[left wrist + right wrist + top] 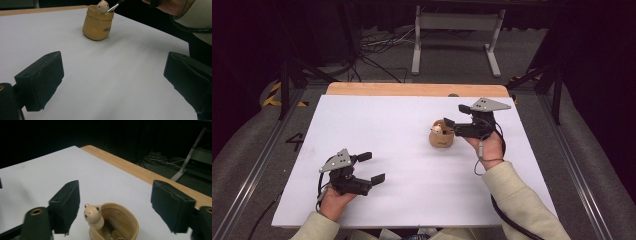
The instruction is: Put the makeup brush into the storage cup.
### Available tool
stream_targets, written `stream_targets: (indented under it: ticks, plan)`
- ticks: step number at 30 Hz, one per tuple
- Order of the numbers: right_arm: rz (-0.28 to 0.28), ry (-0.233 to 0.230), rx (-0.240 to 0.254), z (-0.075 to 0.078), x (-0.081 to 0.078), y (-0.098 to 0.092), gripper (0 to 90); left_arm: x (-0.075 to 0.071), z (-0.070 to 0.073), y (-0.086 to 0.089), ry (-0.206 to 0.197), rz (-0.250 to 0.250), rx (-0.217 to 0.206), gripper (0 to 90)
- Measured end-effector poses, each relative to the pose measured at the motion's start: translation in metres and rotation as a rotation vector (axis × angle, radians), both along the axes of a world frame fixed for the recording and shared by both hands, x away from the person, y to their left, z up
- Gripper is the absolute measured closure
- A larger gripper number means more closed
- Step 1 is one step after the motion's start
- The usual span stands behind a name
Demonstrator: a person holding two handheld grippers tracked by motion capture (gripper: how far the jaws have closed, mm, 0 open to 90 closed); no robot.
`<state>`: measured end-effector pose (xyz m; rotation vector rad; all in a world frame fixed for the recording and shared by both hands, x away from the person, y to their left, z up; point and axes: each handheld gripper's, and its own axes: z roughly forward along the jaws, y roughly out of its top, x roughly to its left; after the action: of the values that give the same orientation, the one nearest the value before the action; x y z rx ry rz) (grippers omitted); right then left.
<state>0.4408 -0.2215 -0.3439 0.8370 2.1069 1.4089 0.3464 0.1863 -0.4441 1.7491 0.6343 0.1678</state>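
Your tan pot (441, 137) stands right of centre on the white tabletop (377, 130); the right gripper view alone looks inside it, where a small bear figure (93, 215) rises at the rim. Your right hand-held gripper (457, 116) hovers just over the pot, jaws wide and empty. Your left hand-held gripper (371, 167), jaws also wide, sits near the front edge with bare tabletop all around.

The flat white table top (412, 150) is bright, lit from above, but the room behind is very dark. Shadows are soft. The two black right gripper (115, 205) jaws look blurry up close.
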Motion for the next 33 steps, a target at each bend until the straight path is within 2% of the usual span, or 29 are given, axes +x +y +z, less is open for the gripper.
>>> stream_targets:
  ticks: [3,7,9,15,20,26,33]
  plan:
    - [0.021,-0.035,-0.001,0.005,-0.008,-0.008,10.7,-0.002,0.001,0.003,-0.002,0.003,0.003,3.3]
    - [0.027,-0.055,0.046,0.008,-0.02,-0.022,3.4,-0.004,0.003,0.008,-0.008,0.013,-0.005,3.1]
    - [0.031,-0.07,0.052,0.01,-0.025,-0.029,1.5,-0.005,0.004,0.01,-0.015,0.018,-0.005,3.1]
    - [0.057,-0.081,0.049,0.01,-0.04,-0.043,0.0,-0.007,0.006,0.014,-0.028,0.031,-0.009,3.0]
    - [0.087,-0.084,0.051,0.005,-0.053,-0.052,0.0,-0.009,0.007,0.015,-0.029,0.021,-0.011,3.0]
    - [0.121,-0.095,0.045,-0.004,-0.067,-0.06,0.0,-0.011,0.007,0.019,-0.032,0.013,-0.011,2.9]
    - [0.133,-0.122,0.055,-0.02,-0.081,-0.067,0.0,-0.017,0.007,0.028,-0.043,0.018,-0.015,2.7]
